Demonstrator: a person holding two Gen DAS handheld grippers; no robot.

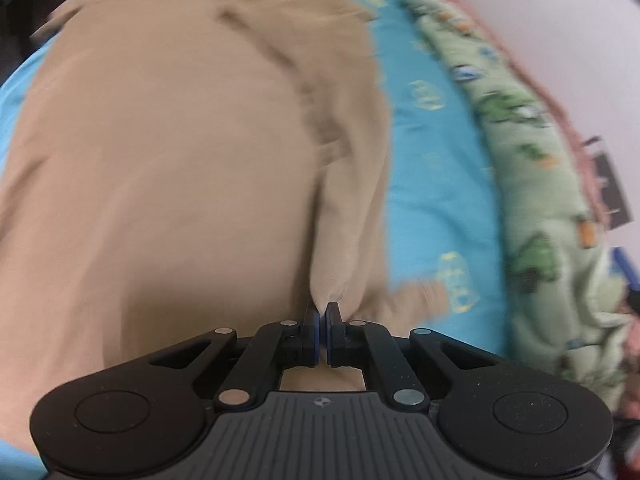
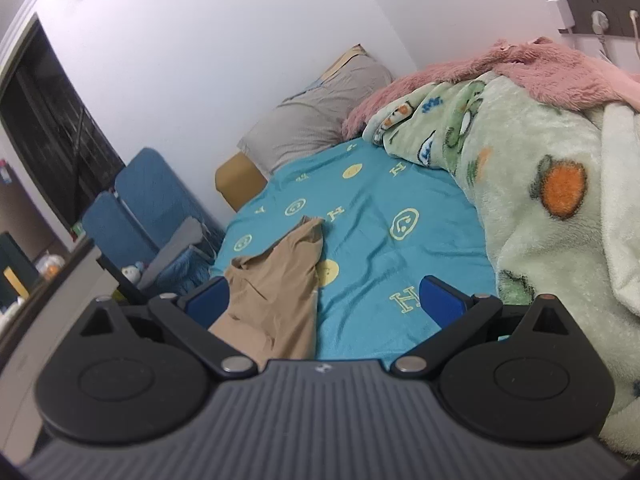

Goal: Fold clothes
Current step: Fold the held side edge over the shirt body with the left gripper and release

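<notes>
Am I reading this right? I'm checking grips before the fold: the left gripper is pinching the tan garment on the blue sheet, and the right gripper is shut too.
Not quite. The right gripper is open, as the right wrist view shows. The left gripper does pinch the tan garment on the blue sheet.

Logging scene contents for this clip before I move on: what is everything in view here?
garment: one, tan, spread on the bed sheet
bed sheet: one, turquoise with yellow print, covering the bed
fleece blanket: one, pale green with cartoon print, heaped along the bed's right side
plush blanket: one, pink, on top of the green one
pillow: one, grey, at the bed's far end
folding chair: one, blue, left of the bed
socket panel: one, dark, on the wall
left claw: black, shut on a pinch of the garment
right claw: black with blue pads, open, empty
</notes>
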